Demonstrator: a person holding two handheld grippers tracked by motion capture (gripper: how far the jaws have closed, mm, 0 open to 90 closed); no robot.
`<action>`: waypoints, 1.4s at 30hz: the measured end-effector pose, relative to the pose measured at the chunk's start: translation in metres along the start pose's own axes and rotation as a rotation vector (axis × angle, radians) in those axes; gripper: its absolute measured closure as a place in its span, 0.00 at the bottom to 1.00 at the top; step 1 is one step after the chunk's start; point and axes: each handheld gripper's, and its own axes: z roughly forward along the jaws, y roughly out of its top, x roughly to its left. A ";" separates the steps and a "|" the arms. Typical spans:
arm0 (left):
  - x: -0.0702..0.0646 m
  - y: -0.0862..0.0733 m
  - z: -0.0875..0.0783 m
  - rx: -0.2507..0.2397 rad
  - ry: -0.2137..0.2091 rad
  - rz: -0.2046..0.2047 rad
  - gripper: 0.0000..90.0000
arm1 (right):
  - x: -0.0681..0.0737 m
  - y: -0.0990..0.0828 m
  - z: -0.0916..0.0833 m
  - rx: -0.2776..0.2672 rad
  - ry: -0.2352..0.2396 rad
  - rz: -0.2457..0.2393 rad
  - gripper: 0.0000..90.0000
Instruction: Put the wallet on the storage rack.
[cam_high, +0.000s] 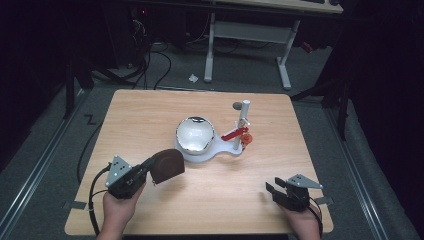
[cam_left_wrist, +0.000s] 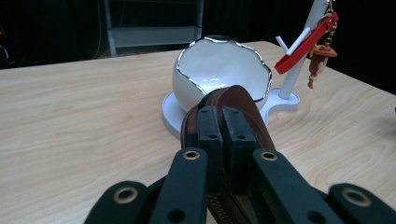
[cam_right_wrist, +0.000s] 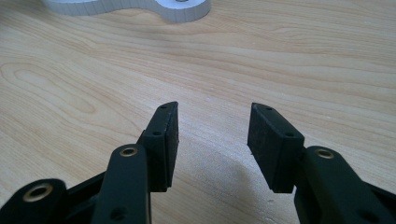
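Nearest the high camera, two hands come in from the bottom edge of the wooden table (cam_high: 150, 110), each holding a black gripper. The left gripper (cam_high: 145, 172) has its jaws closed tight on the edge of a brown zippered pouch (cam_high: 167, 165), which it holds near the table's front left; whether the pouch touches the wood cannot be told from here. In the left gripper view the two pads (cam_left_wrist: 210, 135) press together over the pouch's (cam_left_wrist: 243, 100) zip seam, with the rounded brown body bulging up past them.

The right gripper (cam_high: 274, 189) sits at the front right of the table, well apart from the left one. Its jaws stand wide apart and hold nothing; in the right gripper view bare wood shows between the pads (cam_right_wrist: 166, 135).

Farther back, near the table's middle, a white egg-shaped bowl (cam_high: 195, 134) with a jagged silver rim sits on a white base (cam_high: 220, 150). On the same base, just to the right of the bowl, a white post (cam_high: 242, 122) rises upright, with a red strap (cam_high: 234, 134) and a small orange charm (cam_high: 246, 140) hanging from it.

Beyond the table lie grey floor, cables and a white desk frame (cam_high: 247, 37).
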 end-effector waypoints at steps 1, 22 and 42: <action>0.000 0.000 0.000 0.000 0.000 0.000 0.97 | 0.000 0.000 0.000 -0.001 0.000 -0.001 0.60; 0.010 0.045 0.024 -0.002 0.021 0.011 0.97 | -0.003 0.001 -0.002 -0.013 0.006 0.001 0.61; 0.016 0.076 0.064 0.091 0.056 0.052 0.97 | -0.003 0.001 -0.002 -0.014 0.014 0.001 0.61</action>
